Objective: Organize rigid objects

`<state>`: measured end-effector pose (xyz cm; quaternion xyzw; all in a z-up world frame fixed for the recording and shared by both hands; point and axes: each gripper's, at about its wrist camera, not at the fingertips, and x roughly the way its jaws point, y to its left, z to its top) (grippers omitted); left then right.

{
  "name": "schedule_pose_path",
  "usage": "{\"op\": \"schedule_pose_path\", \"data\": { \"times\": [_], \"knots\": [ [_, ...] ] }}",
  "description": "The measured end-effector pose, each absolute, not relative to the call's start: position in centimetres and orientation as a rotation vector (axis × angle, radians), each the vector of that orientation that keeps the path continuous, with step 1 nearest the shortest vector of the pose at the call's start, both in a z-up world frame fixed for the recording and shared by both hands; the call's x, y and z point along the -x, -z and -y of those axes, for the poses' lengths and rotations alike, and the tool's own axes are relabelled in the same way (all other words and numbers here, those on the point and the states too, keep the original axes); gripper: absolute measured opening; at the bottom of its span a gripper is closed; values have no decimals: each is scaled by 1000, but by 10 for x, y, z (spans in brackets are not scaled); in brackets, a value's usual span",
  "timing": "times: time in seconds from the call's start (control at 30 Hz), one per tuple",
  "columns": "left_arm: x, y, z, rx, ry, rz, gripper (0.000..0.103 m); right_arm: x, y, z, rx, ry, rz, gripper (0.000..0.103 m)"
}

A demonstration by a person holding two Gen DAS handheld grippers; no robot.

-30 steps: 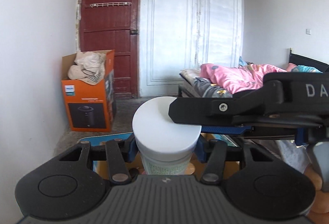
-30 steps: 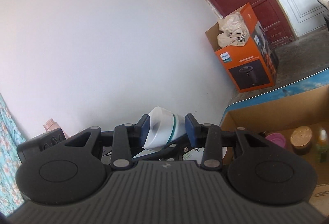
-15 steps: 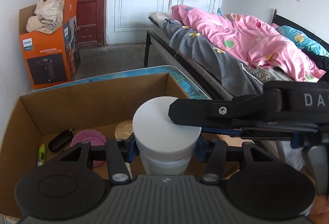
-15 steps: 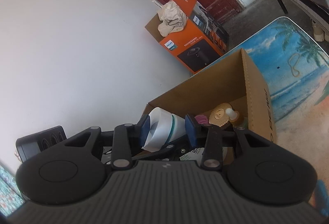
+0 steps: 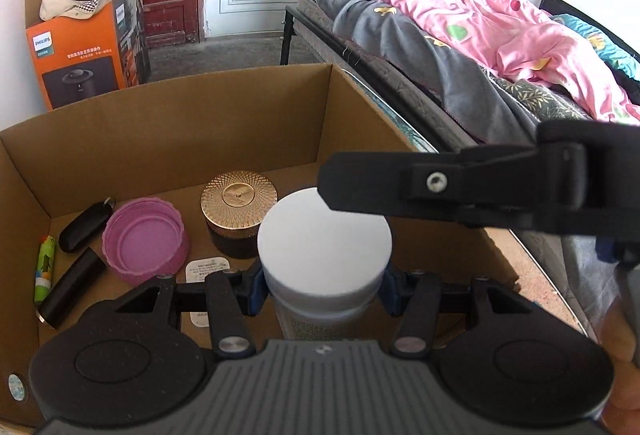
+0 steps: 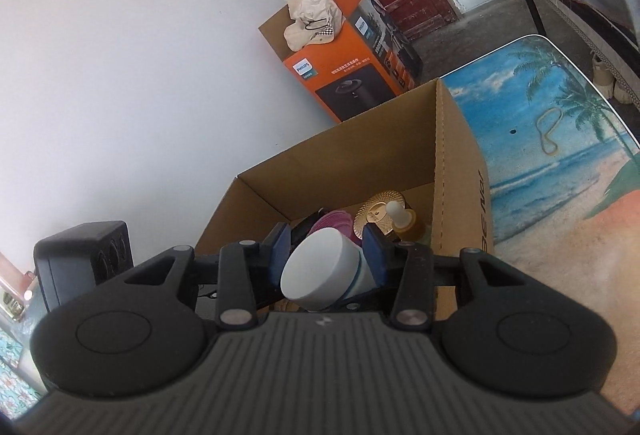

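my left gripper (image 5: 322,293) clamps the white-lidded jar (image 5: 324,255) upright over the cardboard box (image 5: 168,123) | my right gripper (image 6: 327,259), jaws just easing wider, straddles its lid, contact unclear | beyond: gold-lidded jar (image 5: 239,213), pink lid (image 5: 145,244) on the box floor | farther: orange carton (image 5: 86,47), bed (image 5: 460,47)

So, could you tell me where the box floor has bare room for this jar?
Bare floor lies along the box's right wall, right of the gold-lidded jar. The left half is crowded: pink lid, black tube, green stick.
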<state>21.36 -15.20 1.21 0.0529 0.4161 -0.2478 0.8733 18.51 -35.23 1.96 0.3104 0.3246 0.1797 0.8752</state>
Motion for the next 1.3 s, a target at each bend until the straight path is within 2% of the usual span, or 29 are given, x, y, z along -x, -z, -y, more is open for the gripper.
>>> {"op": "schedule_pose_path", "data": {
  "times": [0.13, 0.23, 0.37, 0.53, 0.63, 0.7, 0.73, 0.77, 1.1, 1.3],
  "knots": [
    [-214, -10, 150, -105, 521, -858, 56, -180, -20, 356, -652, -364, -658, 42],
    [-212, -12, 148, -111, 515, -845, 73, -173, -22, 362, -669, -359, -637, 42],
    [-202, -20, 142, -100, 522, -806, 87, -157, -29, 370, -693, -343, -595, 45],
    [-172, -43, 127, -83, 541, -710, 93, -129, -51, 373, -696, -323, -518, 51],
    [-148, -65, 111, -56, 544, -657, 98, -106, -71, 369, -664, -298, -454, 66],
    [-133, -76, 98, -23, 557, -642, 103, -88, -83, 365, -633, -269, -410, 87],
    [-126, -81, 90, -6, 549, -633, 103, -80, -88, 362, -614, -254, -394, 92],
    [-119, -84, 84, 0, 529, -633, 103, -72, -91, 357, -596, -238, -385, 102],
    [-106, -76, 44, -8, 113, -738, 103, -36, -87, 299, -408, -49, -453, 102],
    [-114, -65, 37, -62, 113, -774, 103, -36, -74, 263, -254, 77, -503, 102]
  ]
}}
